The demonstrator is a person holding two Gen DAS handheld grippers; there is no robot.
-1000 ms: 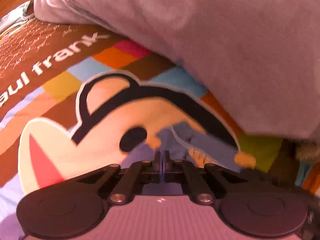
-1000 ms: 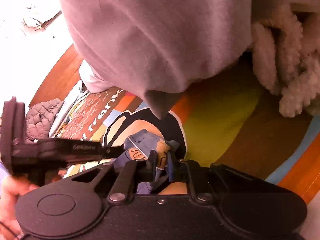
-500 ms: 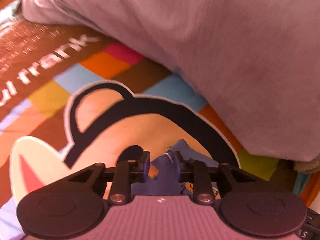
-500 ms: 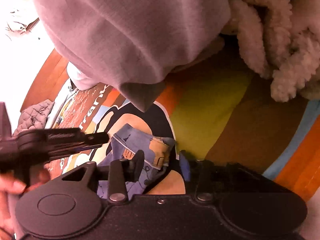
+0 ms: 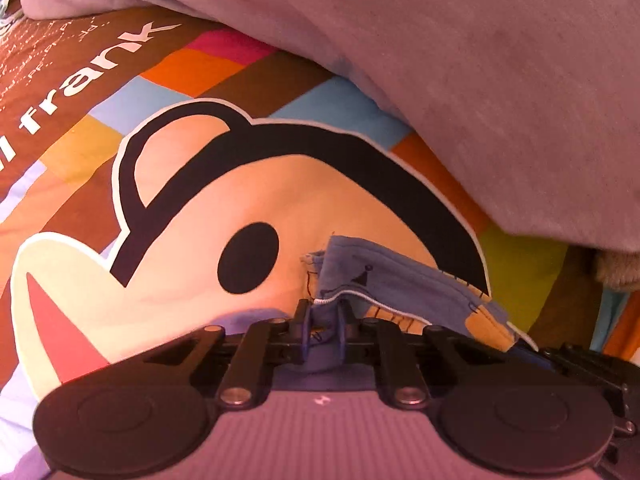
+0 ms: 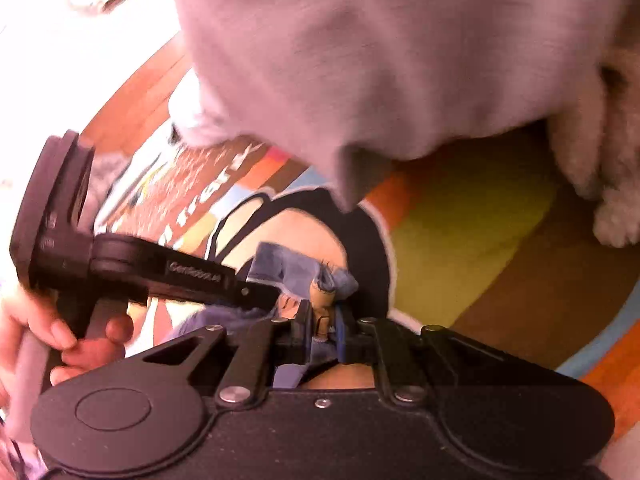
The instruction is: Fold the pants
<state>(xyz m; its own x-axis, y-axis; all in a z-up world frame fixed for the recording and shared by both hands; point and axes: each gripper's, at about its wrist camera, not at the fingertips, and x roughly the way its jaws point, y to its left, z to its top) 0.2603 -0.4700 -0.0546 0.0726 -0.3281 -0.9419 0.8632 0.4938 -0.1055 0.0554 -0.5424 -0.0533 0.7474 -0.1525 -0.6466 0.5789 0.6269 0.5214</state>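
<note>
Small blue patterned pants (image 5: pixel 400 284) with orange patches lie on a colourful cartoon bedspread (image 5: pixel 200 208). My left gripper (image 5: pixel 325 322) is shut on one edge of the pants, with blue cloth pinched between the fingers. In the right wrist view my right gripper (image 6: pixel 323 325) is shut on another edge of the same pants (image 6: pixel 288 268). The left gripper's black body (image 6: pixel 120 264) and the hand holding it show at the left of that view, close beside the right gripper.
A large pale lilac garment (image 5: pixel 460 72) lies across the top of the bedspread and overhangs both views (image 6: pixel 360 60). A cream fluffy item (image 6: pixel 612 168) sits at the right. A wooden floor strip (image 6: pixel 136 96) shows at the upper left.
Both grippers opened half a second ago and have closed again on the pants' edges. The pants now lie more spread out ahead of the left gripper.
</note>
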